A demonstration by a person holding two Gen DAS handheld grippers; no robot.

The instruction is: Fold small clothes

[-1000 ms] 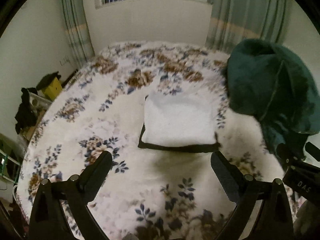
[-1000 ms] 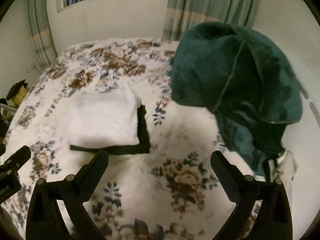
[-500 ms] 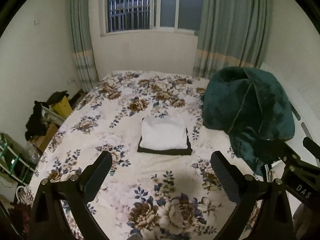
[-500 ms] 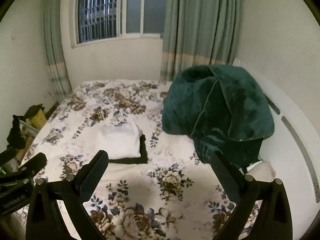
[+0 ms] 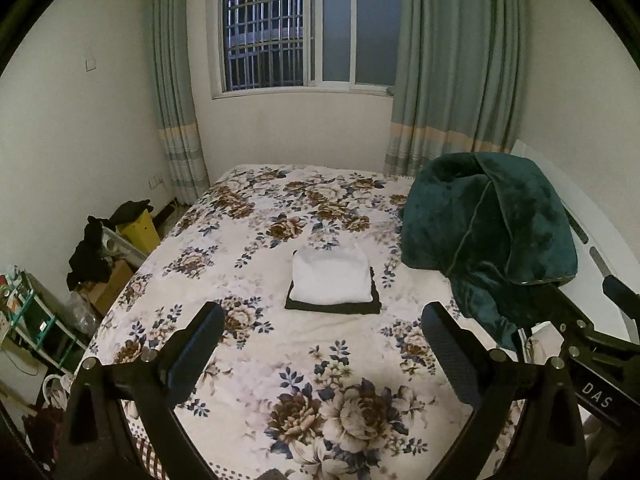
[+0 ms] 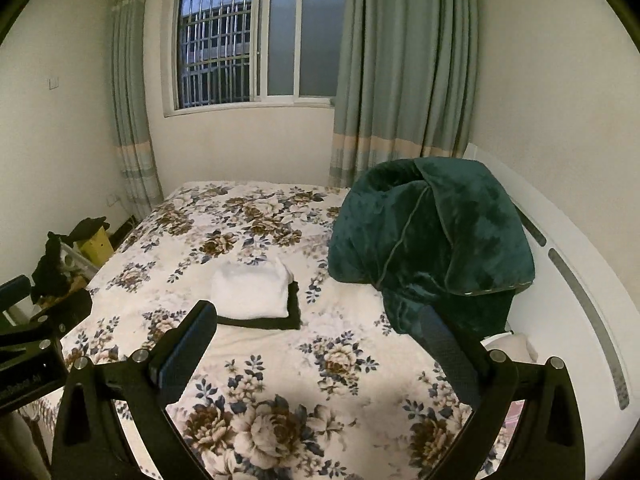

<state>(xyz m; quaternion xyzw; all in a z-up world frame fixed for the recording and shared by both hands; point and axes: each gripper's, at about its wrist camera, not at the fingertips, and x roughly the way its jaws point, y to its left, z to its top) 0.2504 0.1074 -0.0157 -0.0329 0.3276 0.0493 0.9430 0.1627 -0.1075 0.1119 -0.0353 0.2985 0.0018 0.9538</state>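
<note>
Holding position: I have both grippers raised over the near edge of the bed (image 5: 248, 216), looking across it toward the window (image 5: 308, 28).
Left gripper (image 5: 322, 344): jaws spread wide, nothing between them, floral bedspread showing through the gap.
Right gripper (image 6: 320, 344): jaws also spread wide and holding nothing; its black frame shows at the right edge of my left view.
Fingers: the left gripper's dark pads (image 5: 196, 348) hang above the bedspread, well apart from the clothes.
Folded white garment (image 5: 331, 278): a neat rectangle lying flat around the middle of the bed, on top of the dark one.
Folded dark garment (image 5: 332, 307): underneath the white one, showing as a black strip along the near side and a narrow band on the right side.
Stack from the right view: white garment (image 6: 251, 294) on the dark garment (image 6: 294, 304), left of centre, apart from the green blanket.
Green blanket (image 5: 492, 232): a bulky heap at the right edge of the bed, part of it hanging down the side.
Curtains (image 5: 456, 60): grey-green, hanging either side of the window at the far wall.
Floor clutter (image 5: 96, 248): dark clothes, a yellow box and cardboard beside the bed's left edge.
</note>
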